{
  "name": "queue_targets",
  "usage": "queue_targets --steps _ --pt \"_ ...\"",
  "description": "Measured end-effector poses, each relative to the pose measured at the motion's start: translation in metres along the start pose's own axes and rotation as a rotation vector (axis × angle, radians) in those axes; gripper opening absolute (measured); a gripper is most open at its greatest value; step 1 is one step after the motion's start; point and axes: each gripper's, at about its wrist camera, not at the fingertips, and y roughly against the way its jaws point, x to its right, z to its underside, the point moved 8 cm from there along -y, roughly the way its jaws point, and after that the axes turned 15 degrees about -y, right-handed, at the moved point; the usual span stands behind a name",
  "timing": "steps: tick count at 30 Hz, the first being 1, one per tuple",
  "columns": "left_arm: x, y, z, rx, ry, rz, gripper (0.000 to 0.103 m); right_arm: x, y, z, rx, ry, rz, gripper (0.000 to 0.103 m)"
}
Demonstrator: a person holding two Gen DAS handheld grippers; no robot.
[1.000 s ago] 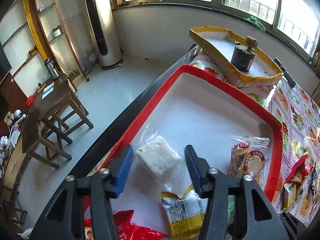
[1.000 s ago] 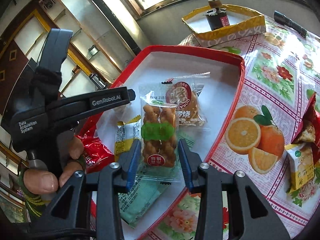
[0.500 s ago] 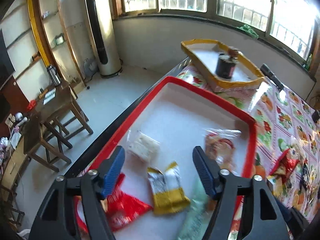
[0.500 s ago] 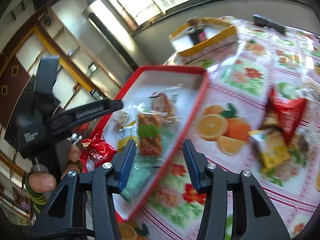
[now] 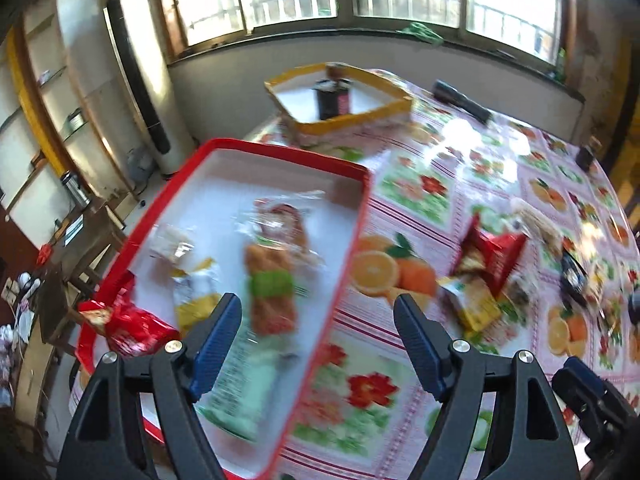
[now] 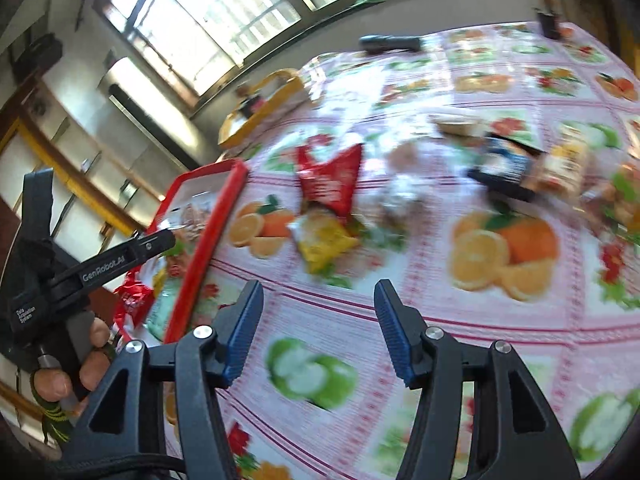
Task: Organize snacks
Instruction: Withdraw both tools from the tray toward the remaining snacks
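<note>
both grippers, left (image 5: 318, 336) & right (image 6: 318, 328), jaws apart, empty. risk: crinkly red packet (image 6: 330, 180) slips or drags yellow packet (image 6: 322, 240) w/ it.

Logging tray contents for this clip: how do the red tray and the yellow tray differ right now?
The red tray lies near the grippers and holds several snack packets. The yellow tray sits farther back toward the window and holds only a dark can. The red tray looks larger, though nearness may exaggerate that. Both are shallow, white inside, and rest on the floral tablecloth.
</note>
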Motion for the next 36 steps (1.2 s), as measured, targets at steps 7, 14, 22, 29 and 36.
queue_targets --steps 7,14,22,29,36 --pt "0.038 0.006 0.001 -0.006 -0.061 0.057 0.078 0.047 0.038 -0.006 0.065 -0.074 0.048 0.061" --pt "0.064 -0.004 0.005 -0.057 -0.072 0.110 0.078 0.087 0.060 -0.012 0.112 -0.134 0.098 0.062" --pt "0.085 -0.013 0.005 -0.081 -0.084 0.138 0.078 0.130 0.082 -0.022 0.157 -0.210 0.158 0.063" --pt "0.097 -0.028 -0.001 -0.122 -0.067 0.178 0.078 0.141 0.089 -0.035 0.175 -0.251 0.173 0.065" --pt "0.082 -0.038 -0.005 -0.142 -0.002 0.196 0.078 0.157 0.085 -0.043 0.187 -0.306 0.214 0.068"
